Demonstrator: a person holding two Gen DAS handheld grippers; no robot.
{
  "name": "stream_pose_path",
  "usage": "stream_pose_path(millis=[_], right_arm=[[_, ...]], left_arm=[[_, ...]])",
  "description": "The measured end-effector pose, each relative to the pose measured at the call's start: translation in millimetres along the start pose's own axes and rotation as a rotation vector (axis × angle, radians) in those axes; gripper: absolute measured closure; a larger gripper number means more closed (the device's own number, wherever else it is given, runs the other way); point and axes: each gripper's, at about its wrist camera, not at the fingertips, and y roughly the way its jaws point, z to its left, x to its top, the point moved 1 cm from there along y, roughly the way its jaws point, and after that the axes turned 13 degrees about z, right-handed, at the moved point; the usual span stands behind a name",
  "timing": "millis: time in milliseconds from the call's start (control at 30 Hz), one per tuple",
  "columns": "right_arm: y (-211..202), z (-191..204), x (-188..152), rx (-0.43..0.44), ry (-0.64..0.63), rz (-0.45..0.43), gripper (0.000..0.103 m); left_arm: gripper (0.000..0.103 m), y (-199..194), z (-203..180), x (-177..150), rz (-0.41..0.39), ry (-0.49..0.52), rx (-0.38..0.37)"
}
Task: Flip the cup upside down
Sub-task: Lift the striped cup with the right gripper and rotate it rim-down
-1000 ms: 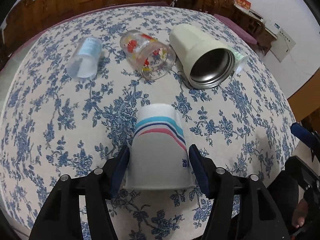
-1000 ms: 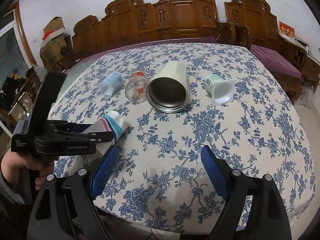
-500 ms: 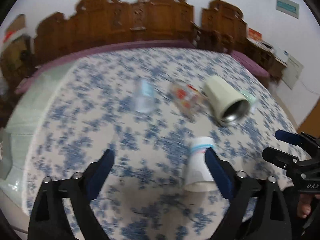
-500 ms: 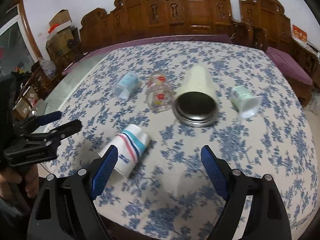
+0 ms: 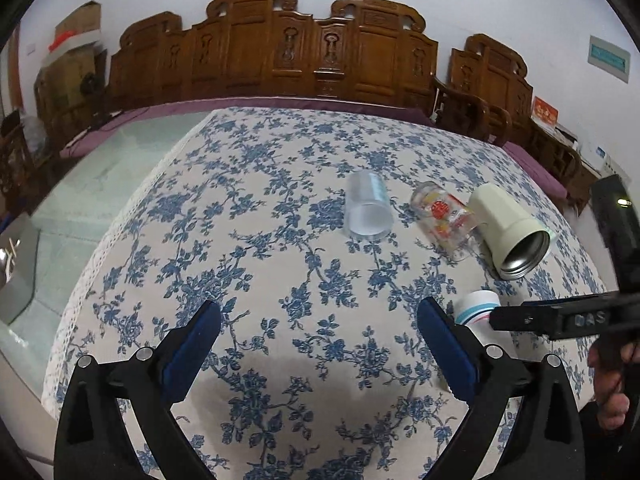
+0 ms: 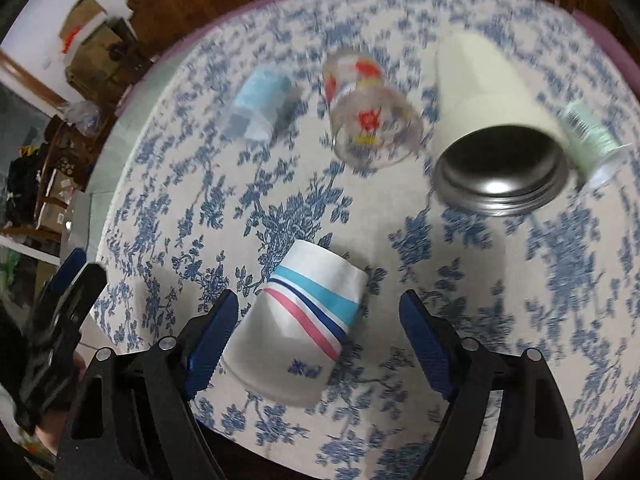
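A white paper cup [image 6: 300,320] with teal, pink and navy stripes lies on its side on the blue floral tablecloth, near the front edge. My right gripper [image 6: 320,340] is open, its blue pads on either side of the cup, the left pad close to the cup's wall. In the left wrist view the cup [image 5: 478,312] shows at the right, partly behind my right gripper. My left gripper [image 5: 320,352] is open and empty over bare tablecloth to the cup's left.
Lying on their sides further back are a clear plastic cup [image 5: 368,212], a printed glass [image 5: 444,216], a cream steel-lined tumbler [image 5: 508,232] and a pale green cup [image 6: 592,140]. Carved wooden chairs stand behind the table [image 5: 240,208].
My left gripper let go of the paper cup, opened and drew back to the left. My right gripper moved in low over the cup and now straddles it.
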Motion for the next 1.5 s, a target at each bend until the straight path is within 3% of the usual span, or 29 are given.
stream_pose_path(millis=[167, 500, 767, 933, 1267, 1500], right_arm=[[18.6, -1.6, 10.4, 0.051, 0.068, 0.106, 0.018], [34.3, -8.7, 14.8, 0.104, 0.11, 0.201, 0.021], [36.4, -3.4, 16.2, 0.108, 0.066, 0.208, 0.04], [21.5, -0.2, 17.4, 0.088, -0.007, 0.073, 0.043], [-0.3, 7.1, 13.4, -0.06, -0.14, -0.231, 0.044], [-3.4, 23.4, 7.3, -0.279, -0.237, -0.412, 0.044]], left_arm=[[0.008, 3.3, 2.8, -1.3, 0.009, -0.001, -0.007], [0.008, 5.4, -2.8, -2.7, 0.013, 0.017, -0.017], [0.008, 8.0, -5.3, -3.1, 0.024, 0.02, -0.013], [0.008, 12.0, -5.1, -3.2, 0.031, 0.02, -0.014], [0.008, 14.5, -7.6, -4.0, 0.034, 0.026, -0.014], [0.008, 14.0, -11.3, -4.8, 0.031, 0.036, -0.007]])
